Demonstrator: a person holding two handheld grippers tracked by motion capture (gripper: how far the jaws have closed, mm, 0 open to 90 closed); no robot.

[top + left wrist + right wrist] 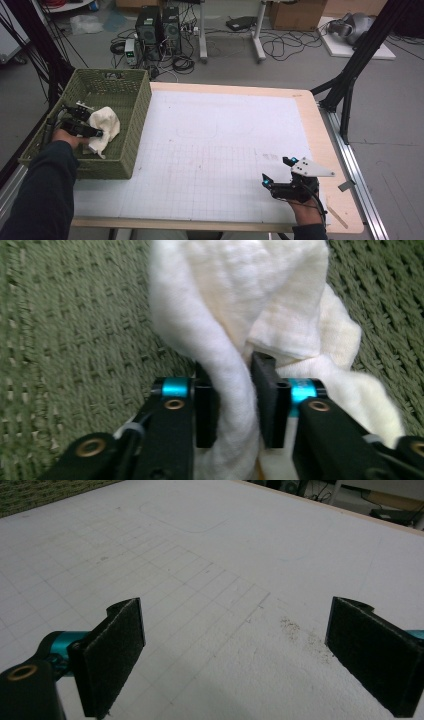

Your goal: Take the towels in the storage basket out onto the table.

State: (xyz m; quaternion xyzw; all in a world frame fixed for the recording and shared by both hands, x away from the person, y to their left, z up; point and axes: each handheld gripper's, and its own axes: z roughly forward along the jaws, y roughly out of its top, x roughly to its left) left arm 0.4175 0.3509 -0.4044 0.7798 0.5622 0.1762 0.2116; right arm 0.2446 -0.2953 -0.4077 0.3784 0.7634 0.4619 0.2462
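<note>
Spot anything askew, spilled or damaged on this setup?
Nothing serious. A patch of dark specks marks the white table mat just ahead of the right tongs, which are open over the bare mat. The white cloth lies crumpled in the green basket, pinched by the left tongs.

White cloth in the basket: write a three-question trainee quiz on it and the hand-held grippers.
1. True or false: the left hand-held gripper is shut on a fold of the white cloth.
2. Where does the cloth lie? A) on the gridded mat B) in the green woven basket C) on the floor
3. Fill in: the right hand-held gripper hovers over the gridded mat with its jaws ____.

Key: 1 true; 2 B; 3 open
</note>
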